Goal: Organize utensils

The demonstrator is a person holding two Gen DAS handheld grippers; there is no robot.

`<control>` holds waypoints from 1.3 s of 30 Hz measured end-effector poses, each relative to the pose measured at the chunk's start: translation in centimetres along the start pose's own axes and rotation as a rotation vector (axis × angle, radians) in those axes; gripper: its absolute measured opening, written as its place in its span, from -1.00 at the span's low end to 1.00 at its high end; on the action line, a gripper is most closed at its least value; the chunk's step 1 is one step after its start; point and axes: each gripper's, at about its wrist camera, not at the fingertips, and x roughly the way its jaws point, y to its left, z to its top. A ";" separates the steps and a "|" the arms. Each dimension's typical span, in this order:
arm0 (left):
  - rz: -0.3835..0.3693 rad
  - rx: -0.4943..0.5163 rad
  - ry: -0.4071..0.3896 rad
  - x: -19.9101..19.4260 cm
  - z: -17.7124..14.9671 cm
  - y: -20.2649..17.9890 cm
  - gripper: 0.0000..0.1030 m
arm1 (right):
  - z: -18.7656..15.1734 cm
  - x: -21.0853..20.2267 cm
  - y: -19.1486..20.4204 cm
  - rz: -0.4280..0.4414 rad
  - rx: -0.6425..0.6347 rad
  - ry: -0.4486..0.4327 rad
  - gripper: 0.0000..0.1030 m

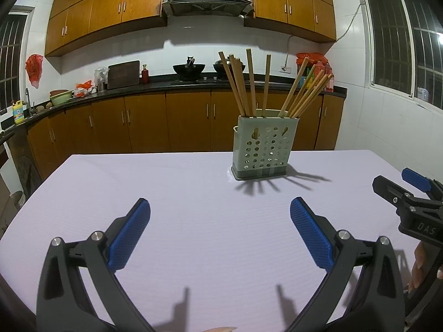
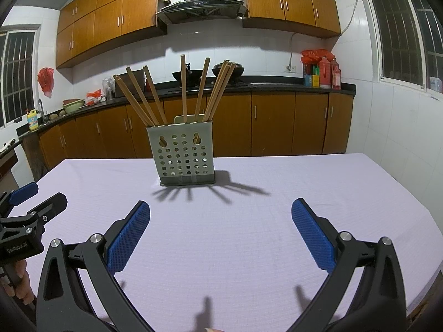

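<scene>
Chopsticks [image 1: 250,83] fanned upright in the holder [image 1: 264,149] mid-counter [image 1: 193,193], left claw [image 1: 220,232] and right claw [image 2: 220,233] both spread wide and empty, likely poised to regroup.

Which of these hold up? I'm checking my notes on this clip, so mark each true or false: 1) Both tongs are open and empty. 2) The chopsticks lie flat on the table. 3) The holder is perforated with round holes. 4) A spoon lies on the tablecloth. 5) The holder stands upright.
1) True: the left tongs and right tongs are spread wide with nothing between them.
2) False: the chopsticks stand leaning in the holder.
3) True.
4) False: no spoon shows on the tablecloth; only the holder stands there.
5) True.
</scene>
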 end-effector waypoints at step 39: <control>-0.004 0.005 0.001 0.1 0.0 0.1 0.92 | 0.1 -0.1 0.1 0.000 0.002 0.001 0.97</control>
